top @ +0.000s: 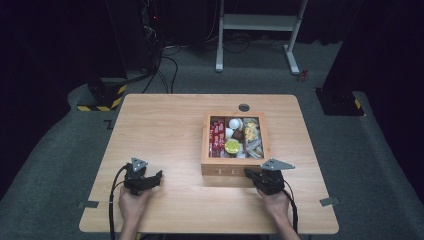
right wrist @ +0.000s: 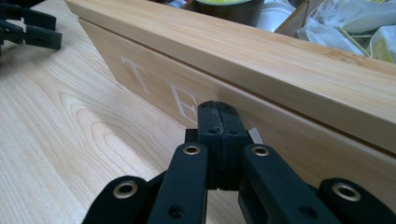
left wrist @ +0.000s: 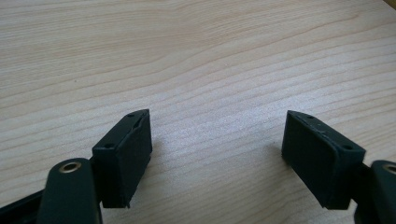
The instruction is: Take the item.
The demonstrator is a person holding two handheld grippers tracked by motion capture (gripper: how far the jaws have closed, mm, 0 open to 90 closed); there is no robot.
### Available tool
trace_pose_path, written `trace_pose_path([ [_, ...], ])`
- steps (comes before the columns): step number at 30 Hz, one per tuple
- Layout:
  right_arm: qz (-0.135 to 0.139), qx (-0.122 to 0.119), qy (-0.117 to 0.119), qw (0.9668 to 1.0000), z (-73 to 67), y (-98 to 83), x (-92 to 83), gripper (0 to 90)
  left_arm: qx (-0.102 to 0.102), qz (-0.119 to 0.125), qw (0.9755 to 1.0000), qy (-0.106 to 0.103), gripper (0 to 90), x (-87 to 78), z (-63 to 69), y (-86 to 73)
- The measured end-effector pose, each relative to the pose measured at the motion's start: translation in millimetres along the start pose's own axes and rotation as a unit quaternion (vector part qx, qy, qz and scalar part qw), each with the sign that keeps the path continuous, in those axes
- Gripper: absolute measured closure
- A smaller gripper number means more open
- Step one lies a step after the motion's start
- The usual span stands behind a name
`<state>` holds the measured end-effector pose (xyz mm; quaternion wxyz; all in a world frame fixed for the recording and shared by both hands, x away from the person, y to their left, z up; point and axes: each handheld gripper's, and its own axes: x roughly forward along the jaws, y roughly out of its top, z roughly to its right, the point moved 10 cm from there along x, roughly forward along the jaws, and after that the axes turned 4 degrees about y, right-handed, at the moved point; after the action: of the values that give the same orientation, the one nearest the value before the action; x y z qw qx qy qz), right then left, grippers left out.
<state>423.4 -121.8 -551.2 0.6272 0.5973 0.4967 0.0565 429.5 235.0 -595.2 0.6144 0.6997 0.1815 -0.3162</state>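
A wooden tea box (top: 234, 167) with white letters on its front wall (right wrist: 289, 116) stands open on the table, right of centre. Its compartments hold red packets (top: 217, 136), white cups, a yellow-topped cup (top: 232, 146) and pale wrapped packets (top: 252, 140). My right gripper (top: 248, 173) is shut with nothing between its jaws, its tip (right wrist: 220, 108) close to the box's front wall by the letters. My left gripper (top: 159, 174) rests low over bare table at the near left, open wide, with its pads (left wrist: 133, 144) apart and nothing between them.
The light wooden table (top: 165, 120) has a round grey cable hole (top: 244, 107) behind the box. Beyond the table, on the grey floor, are a white frame's legs (top: 257, 30), cables and a black-and-yellow striped base (top: 102, 97).
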Motion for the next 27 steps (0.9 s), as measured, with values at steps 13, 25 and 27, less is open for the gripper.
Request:
trace_pose_path([
  [13,0.021,0.016,0.002,0.9997,-0.6,10.2,-8.2,90.0,0.000,0.000,1.0000,0.000,24.7,0.0,0.0,0.0],
  [25,0.043,0.003,-0.022,0.9988,0.8,17.6,-11.2,90.0,0.000,0.000,1.0000,0.000,24.7,0.0,0.0,0.0],
  [27,0.044,0.000,-0.024,0.9987,1.2,19.7,-12.2,90.0,0.000,0.000,1.0000,0.000,24.7,0.0,0.0,0.0],
])
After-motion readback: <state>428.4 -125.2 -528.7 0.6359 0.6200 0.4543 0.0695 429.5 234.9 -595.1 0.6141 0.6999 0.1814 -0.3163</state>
